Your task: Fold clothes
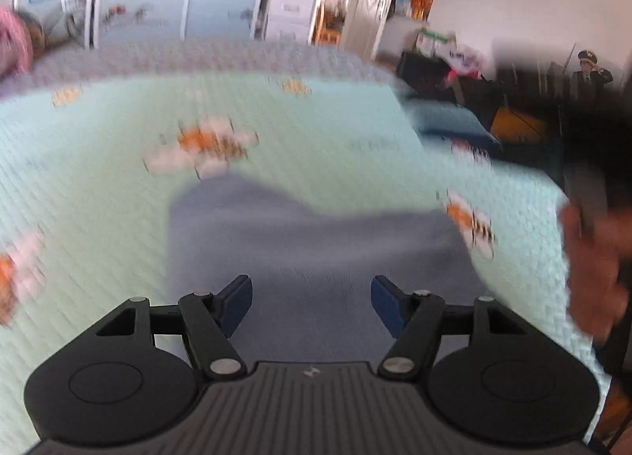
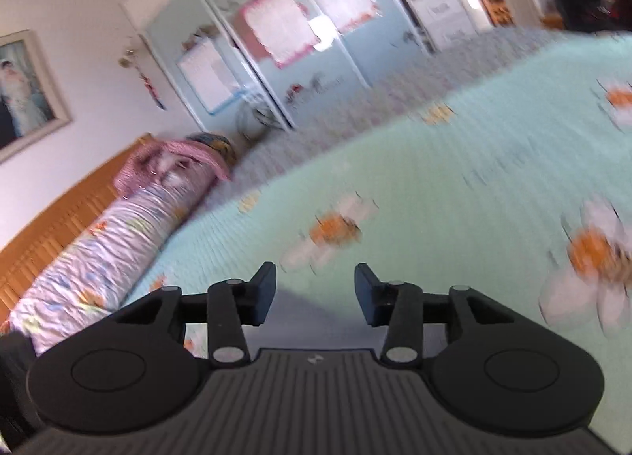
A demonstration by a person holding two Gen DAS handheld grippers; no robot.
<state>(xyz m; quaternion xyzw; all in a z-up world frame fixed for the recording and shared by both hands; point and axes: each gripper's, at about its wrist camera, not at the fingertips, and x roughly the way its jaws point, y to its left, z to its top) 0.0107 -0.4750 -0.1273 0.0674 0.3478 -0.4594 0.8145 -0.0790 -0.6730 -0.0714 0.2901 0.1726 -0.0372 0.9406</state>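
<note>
Left gripper (image 1: 311,305) tilted downward, jaws standing apart, nothing between the blue pads (image 1: 237,307); right gripper (image 2: 315,293) angled more shallowly, jaws parted less widely, nothing pinched; a blurred hand (image 1: 596,273) at the right edge of the left wrist view.

The left wrist view looks forward and down past the left tool (image 1: 311,303), close over the bed cover (image 1: 98,186), toward the wardrobe doors (image 1: 166,0) beyond. The right wrist view sits tilted behind the right tool (image 2: 315,293), low over the same bed cover (image 2: 454,186), facing those wardrobe doors (image 2: 276,32) too. Both are blurred.
</note>
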